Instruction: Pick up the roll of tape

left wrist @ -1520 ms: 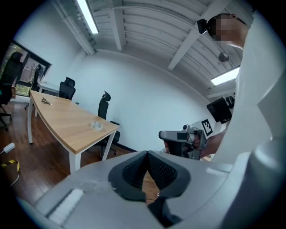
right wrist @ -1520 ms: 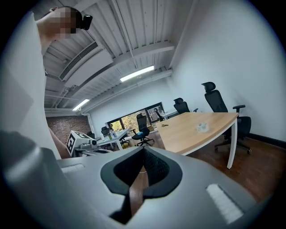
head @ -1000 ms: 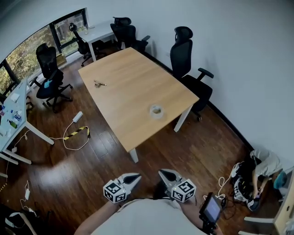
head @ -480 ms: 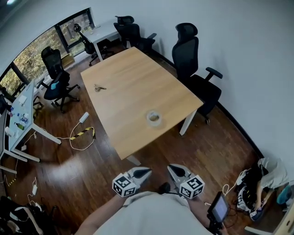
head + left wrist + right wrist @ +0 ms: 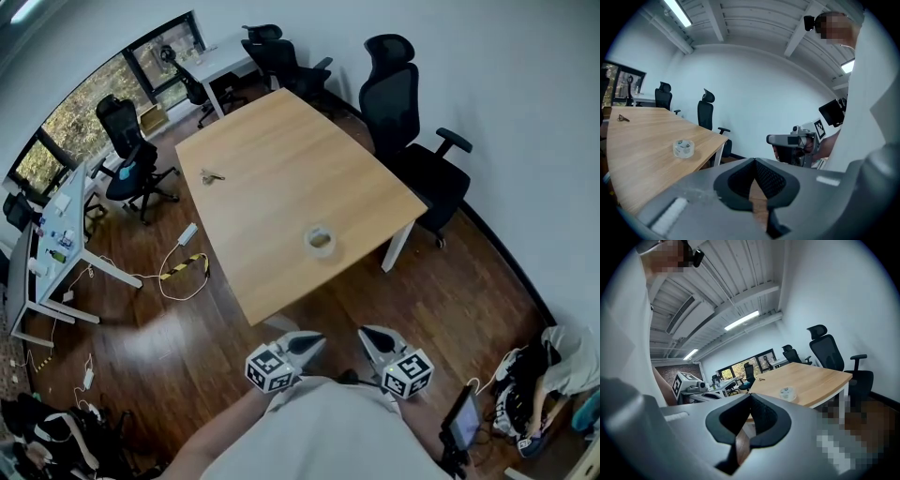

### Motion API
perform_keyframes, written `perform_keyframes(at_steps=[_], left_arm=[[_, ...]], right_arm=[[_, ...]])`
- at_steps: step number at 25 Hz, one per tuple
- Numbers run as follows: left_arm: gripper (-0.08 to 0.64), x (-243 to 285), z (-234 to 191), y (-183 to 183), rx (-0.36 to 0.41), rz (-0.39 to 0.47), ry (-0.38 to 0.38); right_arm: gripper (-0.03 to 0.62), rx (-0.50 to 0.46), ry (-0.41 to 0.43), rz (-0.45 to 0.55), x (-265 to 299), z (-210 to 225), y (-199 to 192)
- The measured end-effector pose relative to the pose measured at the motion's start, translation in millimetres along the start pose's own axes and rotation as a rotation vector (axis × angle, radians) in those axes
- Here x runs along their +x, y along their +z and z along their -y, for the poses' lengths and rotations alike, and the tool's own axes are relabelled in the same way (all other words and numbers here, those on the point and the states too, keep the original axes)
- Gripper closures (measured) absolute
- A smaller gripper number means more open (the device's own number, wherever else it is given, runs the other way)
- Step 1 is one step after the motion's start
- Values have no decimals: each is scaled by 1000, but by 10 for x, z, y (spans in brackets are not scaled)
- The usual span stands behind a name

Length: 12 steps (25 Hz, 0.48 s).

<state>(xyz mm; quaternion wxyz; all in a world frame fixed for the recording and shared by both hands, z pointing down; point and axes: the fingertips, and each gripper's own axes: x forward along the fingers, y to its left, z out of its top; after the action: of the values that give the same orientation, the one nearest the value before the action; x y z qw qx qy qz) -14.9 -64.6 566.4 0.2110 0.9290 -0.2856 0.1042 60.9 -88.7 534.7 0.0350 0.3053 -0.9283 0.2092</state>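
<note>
The roll of clear tape (image 5: 321, 240) lies flat on the wooden table (image 5: 281, 159), close to its near right edge. Both grippers are held side by side off the table, in front of the person's body. Each is well short of the tape and points toward it. The left gripper (image 5: 317, 339) is shut with nothing in it; in its own view the tape (image 5: 684, 148) sits ahead to the left of the jaws. The right gripper (image 5: 367, 333) is also shut and empty; its view shows the tape (image 5: 788, 392) ahead to the right.
A small bunch of keys (image 5: 212, 175) lies at the table's far left. Black office chairs (image 5: 412, 122) stand along the wall side and at the far end. A cable and power strip (image 5: 183, 258) lie on the floor to the left, near a white desk (image 5: 56, 253).
The person has stepped toward the table, so its near corner and the tape are closer to both grippers. Both grippers stayed shut and side by side.
</note>
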Motion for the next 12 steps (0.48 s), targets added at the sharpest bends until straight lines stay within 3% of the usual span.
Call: perform_keyframes(at_steps=[12], left_arm=[[552, 373, -504, 152, 5, -44, -21]], right_arm=[[586, 14, -38, -45, 269, 473, 127]])
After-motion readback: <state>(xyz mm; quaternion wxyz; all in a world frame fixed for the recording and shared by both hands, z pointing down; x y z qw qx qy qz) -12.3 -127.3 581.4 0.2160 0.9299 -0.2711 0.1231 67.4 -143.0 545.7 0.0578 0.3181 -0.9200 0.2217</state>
